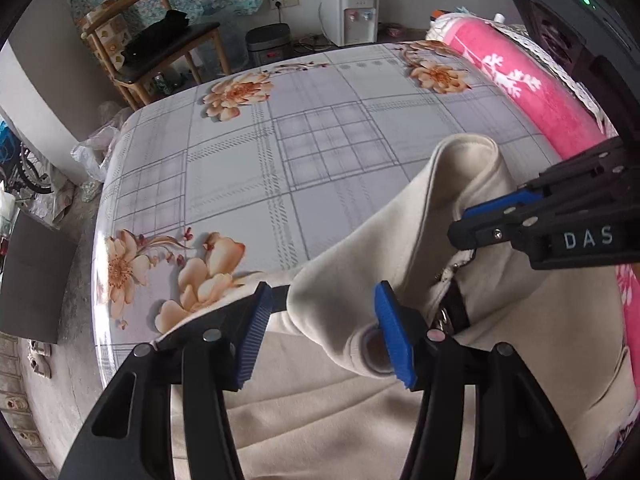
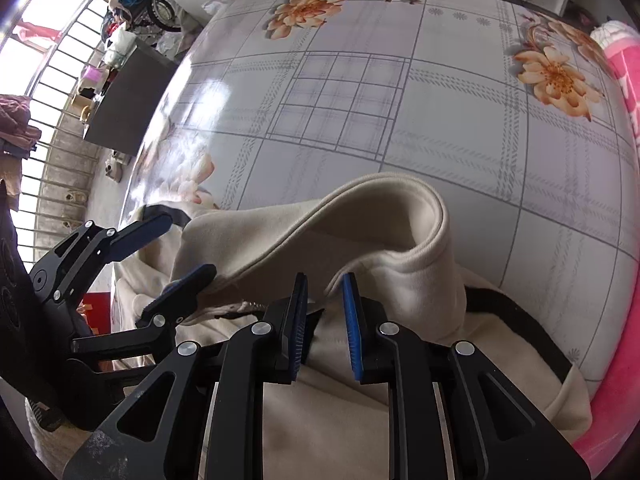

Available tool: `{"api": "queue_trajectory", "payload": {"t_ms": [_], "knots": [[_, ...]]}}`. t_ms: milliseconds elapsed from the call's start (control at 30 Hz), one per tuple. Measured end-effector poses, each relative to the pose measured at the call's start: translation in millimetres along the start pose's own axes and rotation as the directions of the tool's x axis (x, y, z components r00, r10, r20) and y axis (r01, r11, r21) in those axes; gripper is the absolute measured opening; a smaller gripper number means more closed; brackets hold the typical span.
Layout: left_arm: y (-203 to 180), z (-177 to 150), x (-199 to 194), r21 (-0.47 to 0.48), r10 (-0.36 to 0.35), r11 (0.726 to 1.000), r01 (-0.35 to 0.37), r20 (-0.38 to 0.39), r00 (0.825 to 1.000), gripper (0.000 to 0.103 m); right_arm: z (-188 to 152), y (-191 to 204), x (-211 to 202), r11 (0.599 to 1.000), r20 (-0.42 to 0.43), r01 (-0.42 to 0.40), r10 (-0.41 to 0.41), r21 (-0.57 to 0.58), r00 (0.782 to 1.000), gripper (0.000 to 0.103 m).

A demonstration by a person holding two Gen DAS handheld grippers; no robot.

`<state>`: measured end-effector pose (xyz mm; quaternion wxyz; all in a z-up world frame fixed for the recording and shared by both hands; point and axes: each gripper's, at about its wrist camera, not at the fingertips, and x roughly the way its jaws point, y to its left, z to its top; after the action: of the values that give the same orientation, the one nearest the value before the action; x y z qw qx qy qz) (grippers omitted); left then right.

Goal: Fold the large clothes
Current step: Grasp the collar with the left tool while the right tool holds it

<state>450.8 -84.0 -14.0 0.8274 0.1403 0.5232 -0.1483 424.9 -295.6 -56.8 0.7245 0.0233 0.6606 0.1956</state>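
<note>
A cream hooded garment point(image 1: 320, 420) lies on the near part of a table point(image 1: 240, 160), its hood point(image 1: 460, 160) raised in a curl. My left gripper point(image 1: 324, 320) stands half wide around a thick fold of the hood's edge. The right pad presses into the fold, and the left pad's tip meets the black trim. From the right wrist this gripper point(image 2: 180, 246) shows at the left, clamped on the same edge. My right gripper point(image 2: 325, 312) is nearly closed on a thin pinch of the cream garment point(image 2: 320, 420) by the neck. It point(image 1: 458, 226) enters the left wrist view from the right. A metal zip pull point(image 1: 442, 316) hangs nearby.
The table point(image 2: 440, 120) wears a glossy checked cloth with orange flowers. A pink blanket point(image 1: 532, 92) lies along its right side. Beyond the far edge stand a wooden chair point(image 1: 160, 48), a rice cooker point(image 1: 268, 44) and a water dispenser point(image 1: 348, 16). A grey board point(image 1: 36, 276) is at the left.
</note>
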Motion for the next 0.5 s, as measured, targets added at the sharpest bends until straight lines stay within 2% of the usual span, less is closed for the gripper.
{"api": "queue_trajectory", "payload": {"t_ms": [100, 167, 267, 333, 433, 500], "knots": [[-9.9, -6.7, -1.7, 0.06, 0.061, 0.996, -0.062, 0.023, 0.998, 0.06, -16.7, 1.6, -5.6, 0.999, 0.01, 0.002, -0.002, -0.032, 1.0, 0.02], [-10.8, -10.7, -3.1, 0.073, 0.074, 0.994, -0.076, 0.035, 0.997, 0.063, -24.5, 3.0, -10.1, 0.999, 0.021, -0.001, 0.002, -0.054, 1.0, 0.028], [-4.7, -16.1, -5.7, 0.054, 0.042, 0.998, -0.044, 0.044, 0.998, 0.065, -34.4, 3.4, -32.7, 0.995, 0.102, -0.013, 0.024, -0.101, 0.994, 0.037], [0.5, -19.0, -7.9, 0.037, 0.018, 0.999, -0.02, 0.054, 0.998, 0.066, -35.6, 2.9, -53.7, 0.993, 0.197, 0.022, 0.0, -0.112, 0.98, 0.047], [6.8, -20.8, -10.3, 0.007, -0.011, 1.0, 0.01, 0.063, 0.998, 0.066, -19.1, -6.7, -75.1, 0.992, 0.318, 0.113, -0.091, -0.049, 0.944, 0.061], [9.5, -21.4, -10.4, -0.013, -0.028, 0.999, 0.029, 0.065, 0.997, 0.066, -6.5, -24.5, -69.7, 0.996, 0.31, 0.08, -0.084, 0.026, 0.947, 0.061]]}}
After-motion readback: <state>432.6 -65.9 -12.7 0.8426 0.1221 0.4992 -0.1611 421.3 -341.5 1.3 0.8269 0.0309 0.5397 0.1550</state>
